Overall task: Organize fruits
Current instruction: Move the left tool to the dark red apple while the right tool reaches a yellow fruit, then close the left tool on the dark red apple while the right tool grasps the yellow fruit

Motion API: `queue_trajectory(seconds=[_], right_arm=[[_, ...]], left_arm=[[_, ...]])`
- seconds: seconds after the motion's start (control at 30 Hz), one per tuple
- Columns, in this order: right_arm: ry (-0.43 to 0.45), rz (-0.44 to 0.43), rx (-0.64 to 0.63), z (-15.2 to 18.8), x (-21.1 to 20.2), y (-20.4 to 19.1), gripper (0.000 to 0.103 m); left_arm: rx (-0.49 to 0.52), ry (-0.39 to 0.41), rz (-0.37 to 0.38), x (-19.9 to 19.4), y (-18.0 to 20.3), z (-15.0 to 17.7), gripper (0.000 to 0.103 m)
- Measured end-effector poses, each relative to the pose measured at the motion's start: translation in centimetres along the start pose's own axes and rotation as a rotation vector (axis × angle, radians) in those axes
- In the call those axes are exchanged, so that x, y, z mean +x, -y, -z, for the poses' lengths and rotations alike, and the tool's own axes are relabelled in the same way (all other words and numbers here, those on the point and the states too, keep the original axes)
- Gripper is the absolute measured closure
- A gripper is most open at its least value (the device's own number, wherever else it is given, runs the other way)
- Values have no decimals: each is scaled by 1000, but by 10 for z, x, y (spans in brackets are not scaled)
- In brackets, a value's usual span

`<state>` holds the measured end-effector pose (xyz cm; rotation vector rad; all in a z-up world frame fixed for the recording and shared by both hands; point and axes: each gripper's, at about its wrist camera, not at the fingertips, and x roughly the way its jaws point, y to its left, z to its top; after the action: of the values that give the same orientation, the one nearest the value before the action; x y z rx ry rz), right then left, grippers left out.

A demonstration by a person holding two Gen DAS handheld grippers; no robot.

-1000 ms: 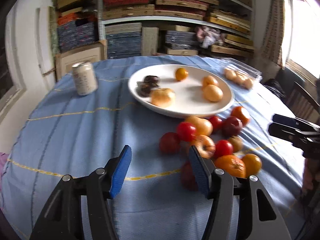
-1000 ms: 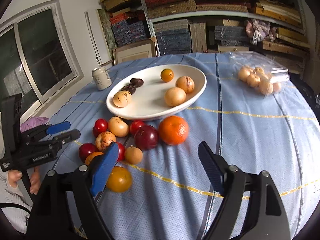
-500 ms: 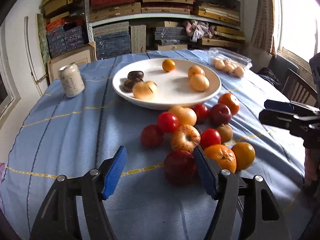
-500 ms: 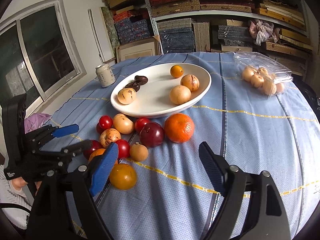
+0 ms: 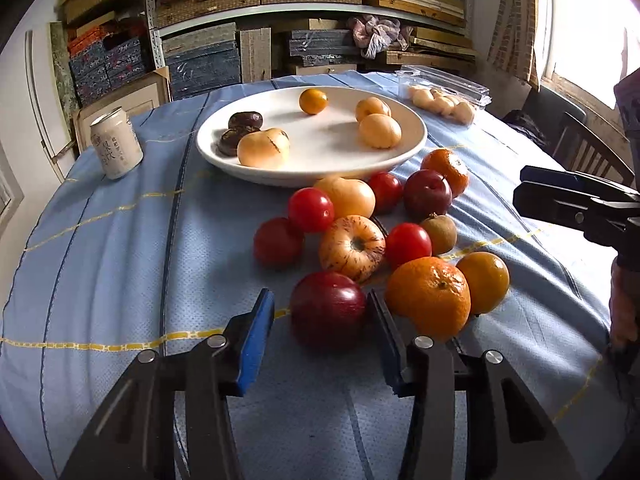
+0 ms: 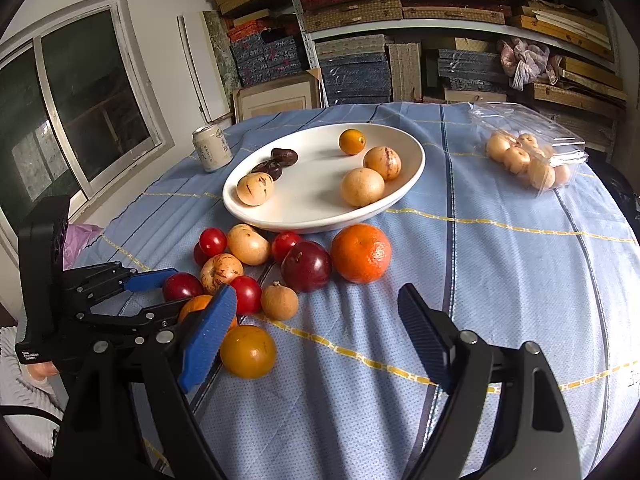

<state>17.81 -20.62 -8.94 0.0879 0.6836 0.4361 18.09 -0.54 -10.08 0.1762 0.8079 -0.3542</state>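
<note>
A white plate [image 5: 320,168] [image 6: 404,184] holds several fruits. A heap of loose fruits lies in front of it on the blue cloth. My left gripper [image 5: 320,328] is open around a dark red plum [image 5: 327,309], its jaws on either side and not touching; it also shows in the right wrist view [image 6: 160,292]. An orange [image 5: 429,294] sits just right of its right finger. My right gripper [image 6: 312,328] is open and empty above bare cloth, with a yellow-orange fruit [image 6: 248,351] by its left finger. It shows at the right in the left wrist view [image 5: 560,196].
A drink can [image 5: 116,142] [image 6: 212,148] stands left of the plate. A clear plastic box of pale fruits [image 5: 444,96] [image 6: 532,156] lies at the back right. Shelves of boxes stand behind the table. A chair [image 5: 588,148] is at the right edge.
My left gripper has moved forward toward the fruit heap until the dark red plum lies between its open jaws. My right gripper has shifted slightly closer to the fruits.
</note>
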Motion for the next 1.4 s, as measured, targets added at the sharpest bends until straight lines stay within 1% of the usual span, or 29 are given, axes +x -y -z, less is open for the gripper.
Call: queue_trajectory(seconds=[0.1,0.13,0.23,0.27,0.37,0.4,0.47,0.5,0.57,0.63,0.7,0.9,1.03,1.1,1.17,1.2,1.27,1.3,1.4], right_arm=[[-4,-2,0,0,1,0,22],[-5,-3,-2,1,1,-1,22],[-21,-17,-20,2,2,-5,22],[-24,-20,-29,2,2,-7,22],[-40,-27,-97,5,2,-19,23],[-53,-28,-131,7,4,-25,24],[-82,-26,-184,11,8,-34,33],[-94,-28,-200,13,11,-37,35],[-115,-35,-228,17,15,-42,41],[-135,-45,-249,20,18,-45,44],[-145,-43,-262,23,21,-47,44],[-178,-30,-276,30,33,-50,44],[-169,-39,-261,29,33,-49,44],[-167,-44,-253,28,33,-48,48],[-171,-57,-247,27,34,-48,55],[-175,-63,-238,27,35,-48,56],[-188,-80,-229,27,37,-46,65],[-194,-96,-219,26,38,-45,65],[-196,-102,-213,26,38,-44,65]], left_arm=[[-13,-8,12,1,-2,0,55],[-11,-17,13,3,-2,1,65],[-6,-16,-38,2,-4,0,65],[-27,-17,-49,2,-9,-1,65],[-103,-25,-48,3,-27,-2,65],[-116,-22,-52,2,-30,-3,65],[-130,-22,-54,2,-33,-4,65],[-129,-26,-53,3,-33,-4,65],[-117,-25,-62,3,-30,-4,64],[-110,-25,-59,3,-29,-4,64],[-110,-25,-58,3,-29,-4,64],[-103,-24,-65,3,-27,-4,64],[-94,-23,-73,4,-25,-4,64],[-91,-22,-76,4,-25,-4,64],[-88,-22,-79,4,-24,-4,64],[-89,-23,-79,4,-23,-4,64],[-91,-24,-77,5,-23,-4,64],[-93,-25,-77,5,-23,-4,64],[-99,-27,-71,5,-24,-3,64]])
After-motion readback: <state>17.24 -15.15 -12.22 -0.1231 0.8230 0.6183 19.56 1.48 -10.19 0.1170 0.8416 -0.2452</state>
